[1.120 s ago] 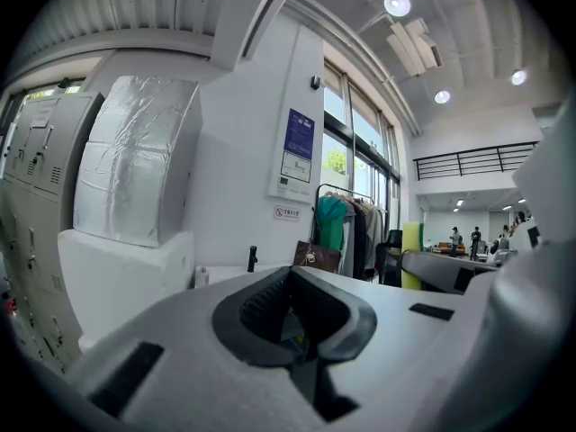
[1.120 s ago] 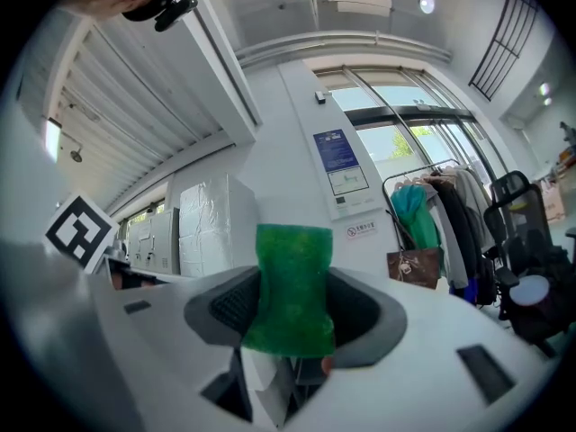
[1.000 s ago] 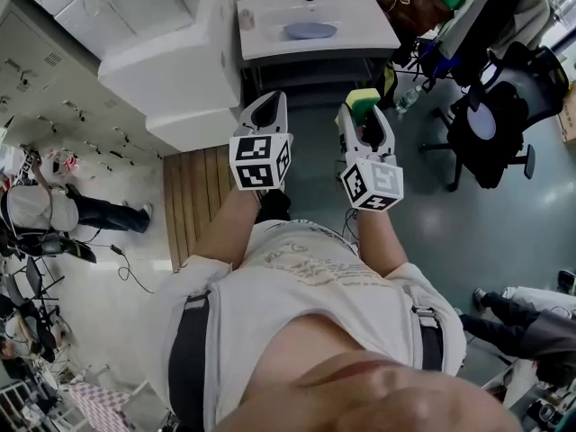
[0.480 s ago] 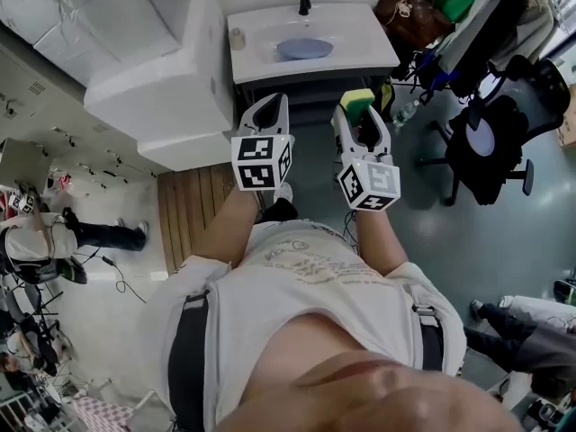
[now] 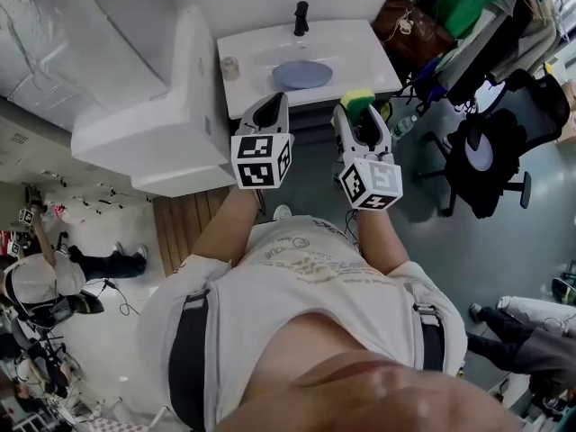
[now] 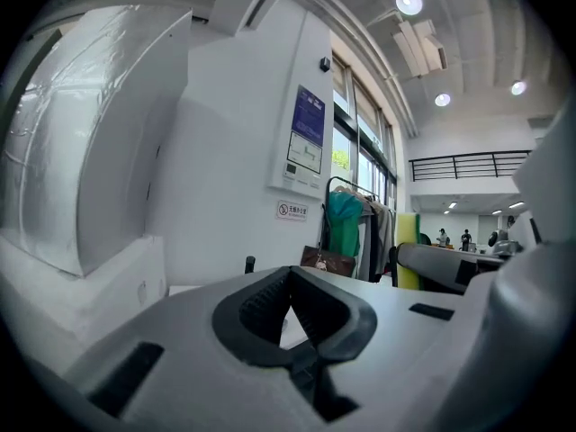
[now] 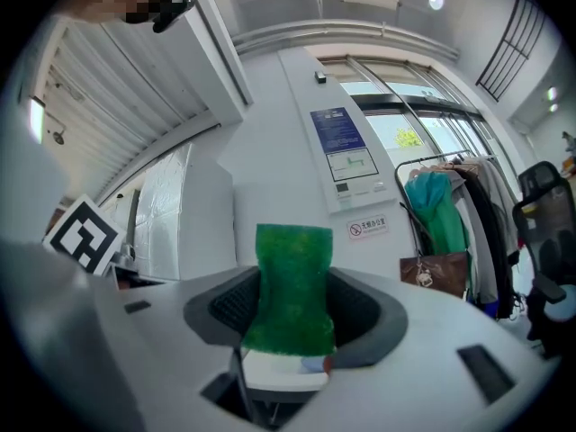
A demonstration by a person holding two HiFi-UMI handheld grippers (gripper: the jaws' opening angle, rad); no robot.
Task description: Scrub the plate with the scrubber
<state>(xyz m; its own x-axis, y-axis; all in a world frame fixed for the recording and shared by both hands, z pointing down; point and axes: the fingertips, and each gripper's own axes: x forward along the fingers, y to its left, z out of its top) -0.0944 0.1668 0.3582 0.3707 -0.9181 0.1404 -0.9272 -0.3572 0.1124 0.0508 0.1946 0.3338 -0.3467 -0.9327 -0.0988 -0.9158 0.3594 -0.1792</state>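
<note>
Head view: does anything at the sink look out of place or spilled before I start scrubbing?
Nothing stands out. The plate lies flat in the sink, with no spill visible. The scrubber sits upright in the right claw, and the left claw is shut and empty.

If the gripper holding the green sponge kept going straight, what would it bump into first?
Probably the white wall near the blue-and-white poster: the right gripper, clamping the green sponge, points at it above the white sink counter, though depth is unclear.
</note>
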